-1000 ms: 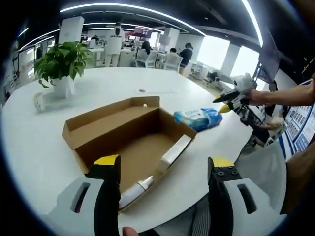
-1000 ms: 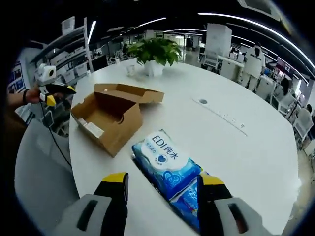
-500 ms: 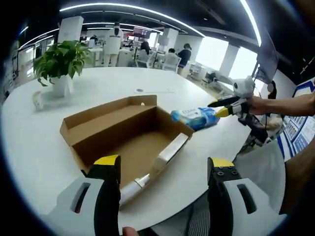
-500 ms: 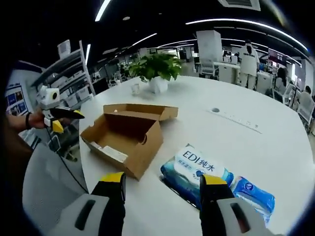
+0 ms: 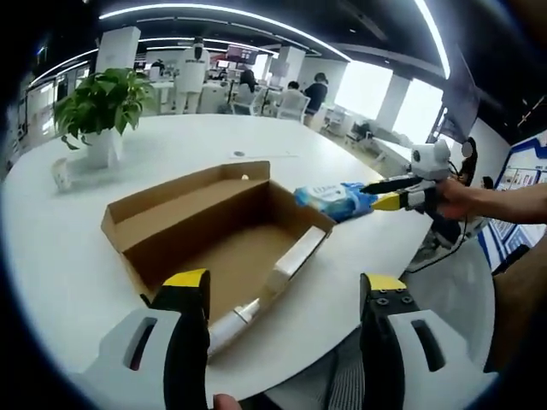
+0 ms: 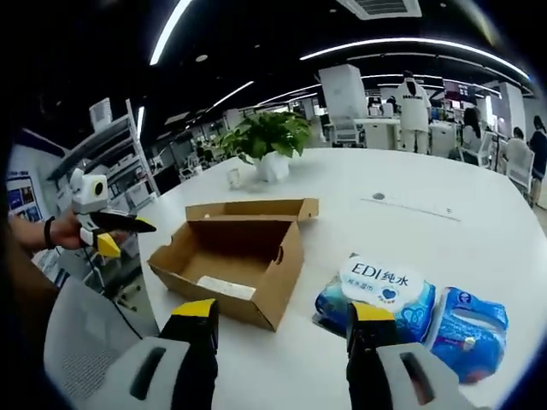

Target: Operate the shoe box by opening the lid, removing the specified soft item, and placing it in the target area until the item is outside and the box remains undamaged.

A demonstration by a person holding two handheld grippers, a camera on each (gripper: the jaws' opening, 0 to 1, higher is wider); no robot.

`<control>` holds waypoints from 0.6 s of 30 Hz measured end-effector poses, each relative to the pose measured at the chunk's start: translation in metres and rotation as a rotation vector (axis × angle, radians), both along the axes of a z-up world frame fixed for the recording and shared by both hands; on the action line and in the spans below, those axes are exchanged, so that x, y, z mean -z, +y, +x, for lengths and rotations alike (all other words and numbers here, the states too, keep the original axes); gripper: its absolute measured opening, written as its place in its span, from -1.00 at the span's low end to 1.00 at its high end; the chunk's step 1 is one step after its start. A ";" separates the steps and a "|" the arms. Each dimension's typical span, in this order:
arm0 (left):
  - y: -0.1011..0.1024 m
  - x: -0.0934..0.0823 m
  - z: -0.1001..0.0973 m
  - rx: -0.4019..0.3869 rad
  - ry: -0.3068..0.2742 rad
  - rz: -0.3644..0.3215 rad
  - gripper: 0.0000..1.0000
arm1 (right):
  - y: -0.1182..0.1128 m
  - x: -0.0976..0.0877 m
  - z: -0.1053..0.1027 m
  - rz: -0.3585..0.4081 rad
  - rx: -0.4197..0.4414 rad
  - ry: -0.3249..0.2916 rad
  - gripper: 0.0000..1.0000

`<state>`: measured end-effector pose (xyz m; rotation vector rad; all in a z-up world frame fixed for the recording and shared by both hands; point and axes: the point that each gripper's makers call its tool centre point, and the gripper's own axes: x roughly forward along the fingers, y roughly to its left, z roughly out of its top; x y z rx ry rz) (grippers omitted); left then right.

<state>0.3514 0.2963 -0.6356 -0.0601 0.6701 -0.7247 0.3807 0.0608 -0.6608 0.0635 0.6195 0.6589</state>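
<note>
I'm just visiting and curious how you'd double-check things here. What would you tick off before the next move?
1. Shoe box lid open: ok.
2. Wipes pack out of the box, lying on the table: ok.
3. Box undamaged: cannot tell; no tear visible.
4. Right claw open and holding nothing: ok.
5. Left claw open and holding nothing: ok.
6. White item left inside the box: cannot tell what it is.

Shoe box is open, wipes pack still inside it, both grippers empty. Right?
Not quite. The wipes pack is not inside the shoe box: the right gripper view shows it lying on the white table beside the box. The rest holds: the box is open, and the left gripper and right gripper hold nothing.
</note>
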 end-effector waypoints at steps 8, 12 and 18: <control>-0.009 0.000 0.000 0.042 0.011 0.002 0.41 | 0.002 0.005 -0.006 0.030 0.061 -0.008 0.17; -0.013 0.002 -0.002 0.068 0.014 0.012 0.41 | 0.006 0.009 -0.012 0.026 0.066 -0.008 0.17; -0.017 0.006 -0.005 0.097 0.024 0.022 0.40 | 0.011 0.014 -0.022 0.013 0.079 -0.008 0.17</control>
